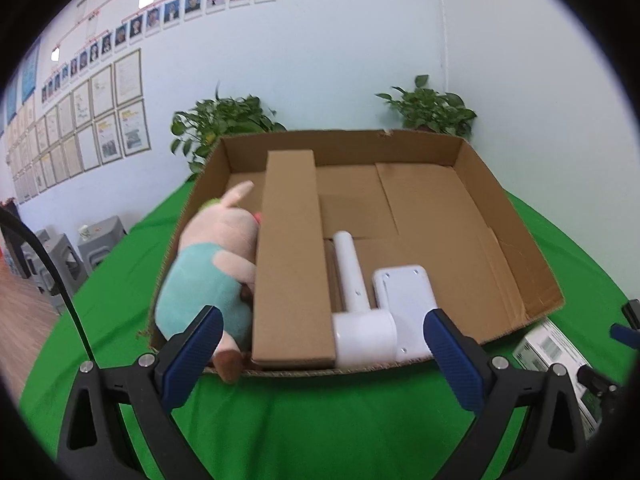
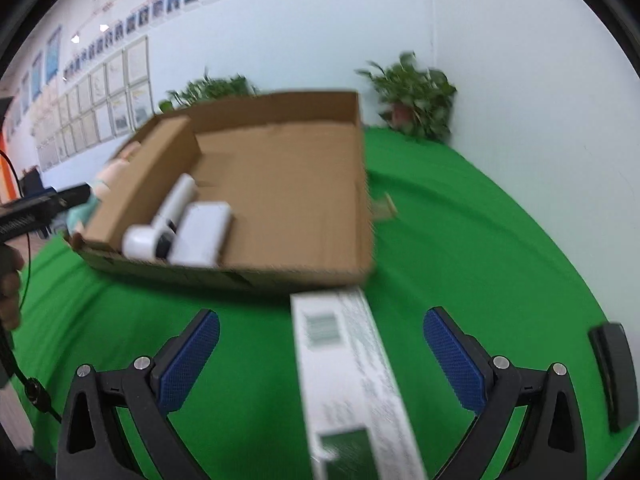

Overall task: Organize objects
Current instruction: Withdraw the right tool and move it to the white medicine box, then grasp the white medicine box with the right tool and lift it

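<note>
Resting on a desk (image 1: pixel 320 420) covered in green cloth, a shallow open cardboard box (image 1: pixel 516 236) takes up most of the left wrist view. Along its left side lies a plush toy (image 1: pixel 212 268) in pink and teal, partly over the box's near left corner. Just beside the toy sits a long, closed cardboard carton (image 1: pixel 290 256), running front to back. Right of that carton lie a white handheld device (image 1: pixel 358 312) with a tube-like handle and a flat white rectangular unit (image 1: pixel 404 300), touching each other near the front wall.

The left gripper (image 1: pixel 320 356) hangs released just in front of the box, its blue pads wide apart and holding nothing.

The right gripper (image 2: pixel 320 360) is also spread open. Between its fingers, but touching neither, a long white and green printed box (image 2: pixel 352 376) lies on the cloth, its far end close to the cardboard box's front wall. A dark flat object (image 2: pixel 614 376) lies at the right edge. The right view is motion-blurred.
</note>
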`<move>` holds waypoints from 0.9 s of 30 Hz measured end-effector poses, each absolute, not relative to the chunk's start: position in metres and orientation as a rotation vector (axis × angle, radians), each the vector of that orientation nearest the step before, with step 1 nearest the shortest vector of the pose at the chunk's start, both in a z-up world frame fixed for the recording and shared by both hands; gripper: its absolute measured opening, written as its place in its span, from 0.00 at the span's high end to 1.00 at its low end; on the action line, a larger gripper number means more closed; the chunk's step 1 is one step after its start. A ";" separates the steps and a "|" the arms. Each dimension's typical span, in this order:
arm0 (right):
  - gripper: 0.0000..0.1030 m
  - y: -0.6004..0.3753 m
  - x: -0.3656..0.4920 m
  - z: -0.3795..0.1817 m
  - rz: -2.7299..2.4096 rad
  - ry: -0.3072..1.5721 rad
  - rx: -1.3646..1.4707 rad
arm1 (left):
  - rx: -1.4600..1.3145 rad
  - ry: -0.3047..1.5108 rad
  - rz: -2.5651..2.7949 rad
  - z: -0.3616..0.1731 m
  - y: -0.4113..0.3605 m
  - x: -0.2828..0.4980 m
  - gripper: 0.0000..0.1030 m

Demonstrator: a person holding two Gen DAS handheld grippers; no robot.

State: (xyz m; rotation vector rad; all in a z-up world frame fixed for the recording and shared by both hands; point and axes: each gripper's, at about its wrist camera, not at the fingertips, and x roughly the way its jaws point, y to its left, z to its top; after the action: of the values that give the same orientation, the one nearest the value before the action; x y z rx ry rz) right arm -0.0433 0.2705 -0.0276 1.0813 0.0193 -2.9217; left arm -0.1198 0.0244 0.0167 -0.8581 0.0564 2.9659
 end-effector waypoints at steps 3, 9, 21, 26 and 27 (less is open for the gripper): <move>0.00 0.276 -0.043 -0.048 -2.863 0.075 1.227 | -0.893 0.057 2.906 0.008 0.029 -0.116 0.02; 0.39 0.281 -0.053 -0.080 -2.852 0.022 1.460 | -0.979 0.014 2.801 -0.005 0.036 -0.111 0.02; 0.00 0.218 -0.040 -0.065 -2.638 -0.054 1.221 | -1.034 -0.287 2.546 -0.013 0.025 -0.109 0.03; 0.00 0.220 -0.045 -0.069 -2.632 -0.083 1.258 | -1.068 -0.328 2.411 -0.024 0.042 -0.109 0.03; 0.00 0.221 -0.046 -0.067 -2.635 -0.086 1.258 | -1.084 -0.338 2.381 -0.027 0.046 -0.110 0.03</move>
State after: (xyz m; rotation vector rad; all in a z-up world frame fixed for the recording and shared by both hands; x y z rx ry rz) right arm -0.0463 0.2210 -0.0671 1.2580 -0.0861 -2.6352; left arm -0.1103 0.0457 -0.0270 -1.0842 -0.3384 2.3806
